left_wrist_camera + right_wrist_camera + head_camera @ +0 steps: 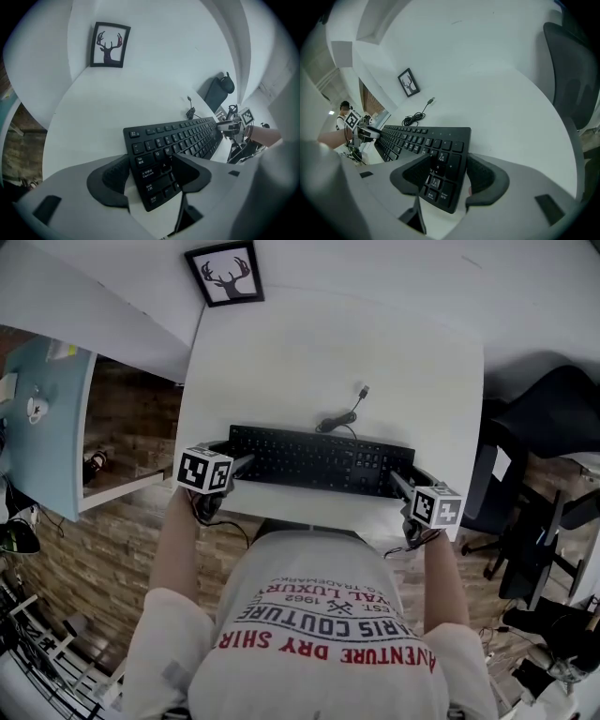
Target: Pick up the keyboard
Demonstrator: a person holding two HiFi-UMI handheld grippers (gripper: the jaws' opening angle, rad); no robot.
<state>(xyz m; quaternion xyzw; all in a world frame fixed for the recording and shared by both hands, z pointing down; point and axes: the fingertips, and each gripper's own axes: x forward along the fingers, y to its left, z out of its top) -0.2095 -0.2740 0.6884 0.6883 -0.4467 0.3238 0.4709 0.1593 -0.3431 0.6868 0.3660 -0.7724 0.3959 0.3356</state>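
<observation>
A black keyboard [319,460] lies lengthwise near the front edge of the white table [328,352]. Its cable [342,416] curls away behind it. My left gripper [246,463] is at the keyboard's left end. In the left gripper view the keyboard [178,136] has its Tab and Shift corner between the jaws of the left gripper [152,176], and both pads press on it. My right gripper [398,486] is at the right end. In the right gripper view the number-pad corner of the keyboard [417,138] sits clamped in the right gripper [447,176].
A framed deer picture [225,273] leans at the table's far left corner. A black office chair [553,413] stands to the right of the table. A light blue desk [47,427] is on the left. The person's torso is close against the table's front edge.
</observation>
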